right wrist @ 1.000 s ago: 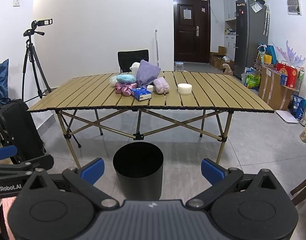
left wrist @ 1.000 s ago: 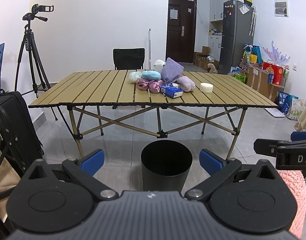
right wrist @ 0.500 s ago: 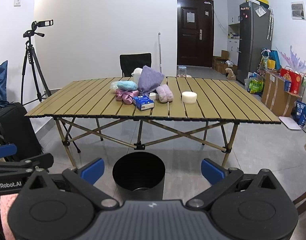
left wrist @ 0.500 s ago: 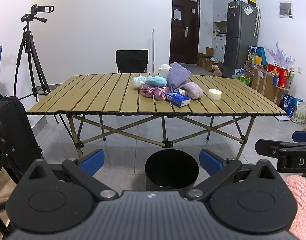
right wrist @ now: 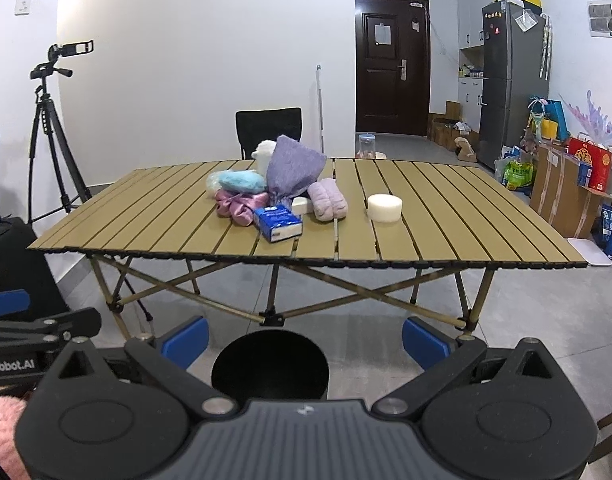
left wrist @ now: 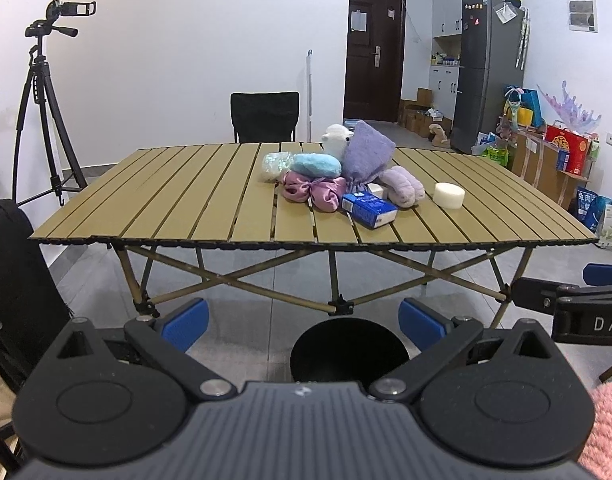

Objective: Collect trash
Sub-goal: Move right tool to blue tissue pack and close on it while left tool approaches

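Jar (right wrist: 367, 145) beyond table (right wrist: 445, 216) shows only in right wrist view.

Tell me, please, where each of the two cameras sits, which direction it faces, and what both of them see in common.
Left wrist: on the left gripper, facing the table and black bin; own open blue fingers show, the right gripper at right edge.
Right wrist: on the right gripper, same heading; own open fingers show, the left gripper at left edge.
Shared: table, bin, blue box, white puck, tripod camera.
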`<state>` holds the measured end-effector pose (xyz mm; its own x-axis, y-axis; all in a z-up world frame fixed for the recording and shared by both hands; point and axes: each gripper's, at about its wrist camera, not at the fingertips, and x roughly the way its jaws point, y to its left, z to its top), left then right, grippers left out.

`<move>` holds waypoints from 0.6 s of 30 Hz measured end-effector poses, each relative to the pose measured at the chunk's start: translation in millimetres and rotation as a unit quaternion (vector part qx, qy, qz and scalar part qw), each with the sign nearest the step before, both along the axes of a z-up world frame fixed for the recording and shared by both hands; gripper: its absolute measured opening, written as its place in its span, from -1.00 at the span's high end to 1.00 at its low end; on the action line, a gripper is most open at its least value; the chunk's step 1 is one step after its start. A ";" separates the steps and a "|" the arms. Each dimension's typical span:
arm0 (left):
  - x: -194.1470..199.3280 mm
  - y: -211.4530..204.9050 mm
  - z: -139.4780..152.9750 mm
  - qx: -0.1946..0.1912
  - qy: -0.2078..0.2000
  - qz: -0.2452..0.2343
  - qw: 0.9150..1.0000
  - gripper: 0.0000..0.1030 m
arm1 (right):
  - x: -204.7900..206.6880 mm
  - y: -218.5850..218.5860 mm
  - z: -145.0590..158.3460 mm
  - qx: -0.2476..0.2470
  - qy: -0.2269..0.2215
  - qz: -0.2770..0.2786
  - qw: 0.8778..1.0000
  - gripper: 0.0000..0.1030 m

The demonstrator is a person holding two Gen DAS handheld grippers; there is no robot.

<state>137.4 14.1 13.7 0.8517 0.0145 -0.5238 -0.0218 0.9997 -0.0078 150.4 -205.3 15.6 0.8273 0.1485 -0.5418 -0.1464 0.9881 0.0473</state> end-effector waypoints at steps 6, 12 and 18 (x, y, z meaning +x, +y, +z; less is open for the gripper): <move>37.7 1.0 -5.3 -0.002 0.003 0.005 1.000 -1.00 | 36.5 -4.0 -8.0 0.007 -0.015 0.000 1.000 -1.00; 75.9 2.3 -11.4 -0.002 0.003 0.015 1.000 -1.00 | 75.0 -7.2 -18.3 0.018 -0.029 -0.001 0.999 -1.00; 109.7 5.0 -16.3 0.007 -0.003 0.022 1.000 -1.00 | 109.8 -10.9 -29.9 0.019 -0.058 -0.002 0.998 -1.00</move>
<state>247.1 19.1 -2.6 0.8533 0.0589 -0.5180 -0.0655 0.9978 0.0056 260.3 -216.1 -14.2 0.8853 0.1630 -0.4356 -0.1483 0.9866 0.0677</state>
